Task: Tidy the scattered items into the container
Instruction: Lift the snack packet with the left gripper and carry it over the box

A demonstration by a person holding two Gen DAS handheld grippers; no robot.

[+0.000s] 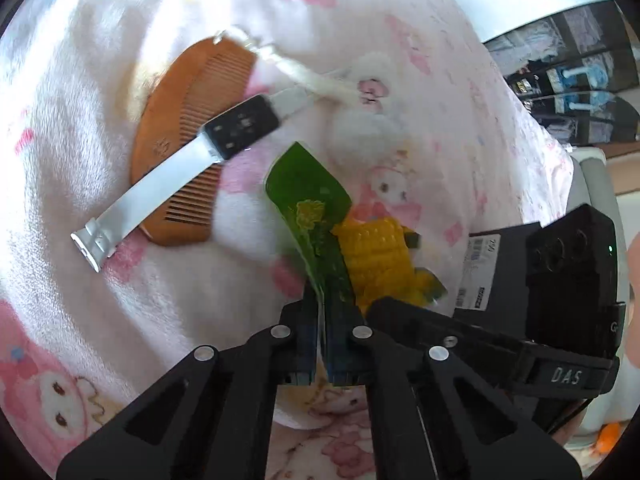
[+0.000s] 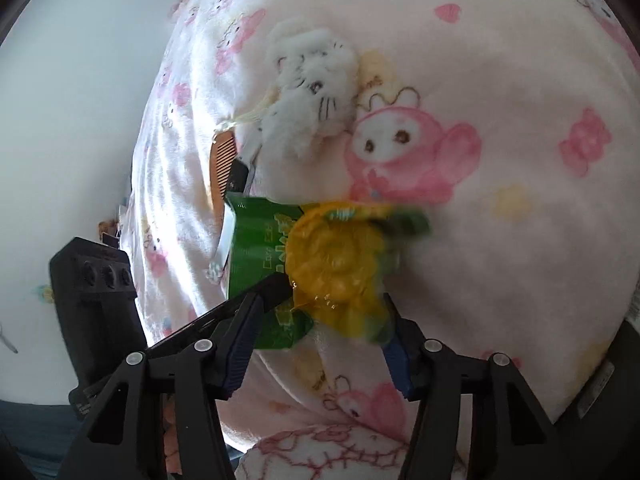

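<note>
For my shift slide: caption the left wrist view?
Left gripper shut on green corn snack packet above comb and watch.

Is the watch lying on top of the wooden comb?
Yes, in the left wrist view the watch lies with its white strap across the comb on the blanket.

Blanket [image 1: 100, 60]: white fleece, pink cartoon rabbits, pink bows, pale yellow spots.
Comb [image 1: 180, 140]: orange-brown wood.
Watch [image 1: 240, 126]: black face, pale grey strap.
Plush [image 2: 316, 80]: white, dark stitched whiskers.
Packet [image 1: 316, 216]: green, yellow print, bright yellow corn.
Both grippers [image 1: 320, 308] [image 2: 320, 320]: black, blue pads.
</note>
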